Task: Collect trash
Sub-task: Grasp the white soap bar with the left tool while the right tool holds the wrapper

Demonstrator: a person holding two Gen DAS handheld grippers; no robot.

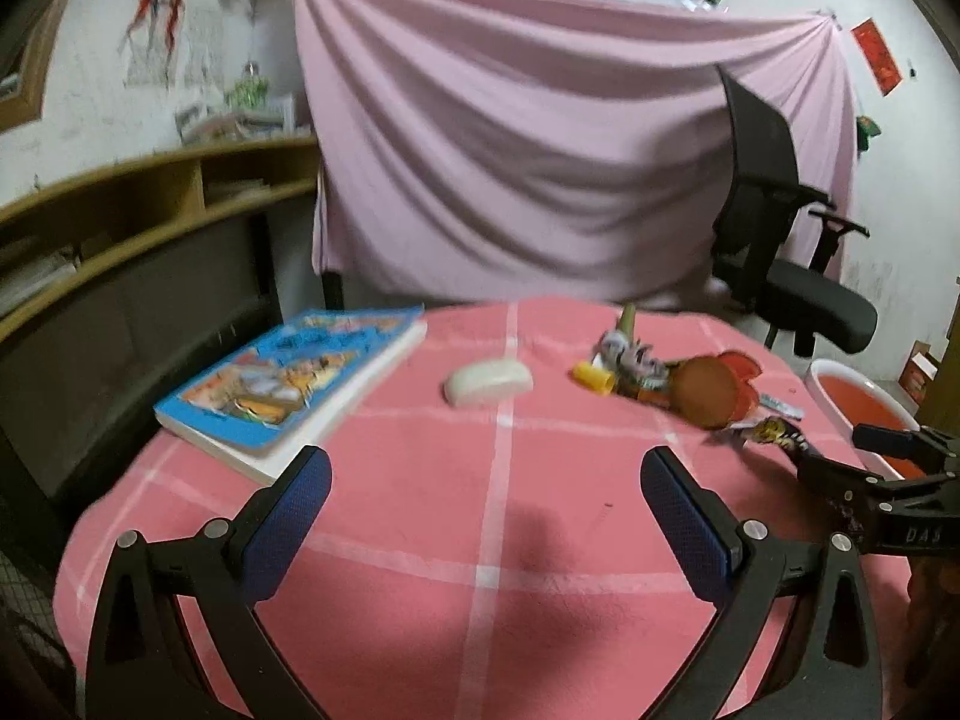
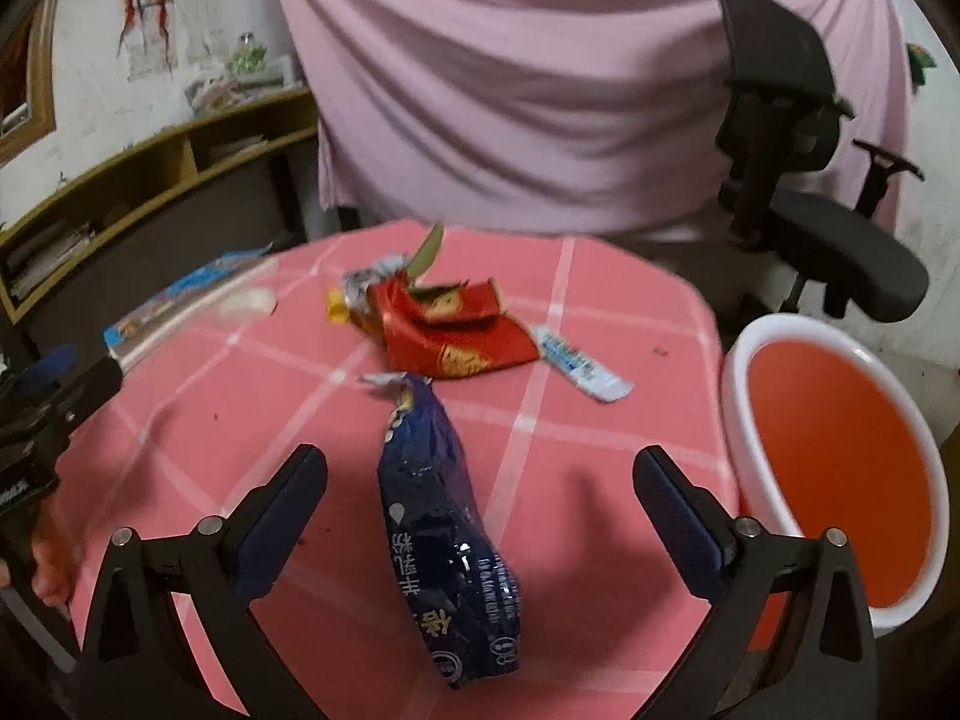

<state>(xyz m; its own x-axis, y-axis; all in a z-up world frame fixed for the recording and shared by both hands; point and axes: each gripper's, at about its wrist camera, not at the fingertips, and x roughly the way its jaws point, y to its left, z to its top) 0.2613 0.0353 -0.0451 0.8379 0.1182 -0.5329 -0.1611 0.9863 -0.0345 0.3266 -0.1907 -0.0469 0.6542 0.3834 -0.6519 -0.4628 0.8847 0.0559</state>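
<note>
Covering table (image 2: 630, 324): pink checked cloth (littered)

Tablecloth (image 2: 252, 420): pink cloth, matt, soft weave, white woven stripes. Blue wrapper (image 2: 438, 510): glossy crinkled foil-plastic, strong highlights. Red wrapper (image 2: 444, 330): shiny crumpled foil, gold print. White sachet (image 2: 579, 363): smooth printed plastic film. Bin (image 2: 744, 420): smooth plastic, white outside, orange-red inside, slight sheen. Book (image 1: 282, 384): glossy paper cover, matt white page edges. White lump (image 1: 489, 383): smooth, matt; material unclear. Yellow cap (image 1: 591, 377): plastic. Left gripper (image 1: 486, 474) and right gripper (image 2: 480, 468): matt black plastic arms, metal pins, pads (image 1: 288, 516) of blue textured rubber-like stuff. Curtain (image 1: 540, 150): pink matt cloth, folds. Chair (image 1: 798, 252): black mesh back, fabric seat. Shelf (image 1: 150, 192): wood-look, dull finish.
</note>
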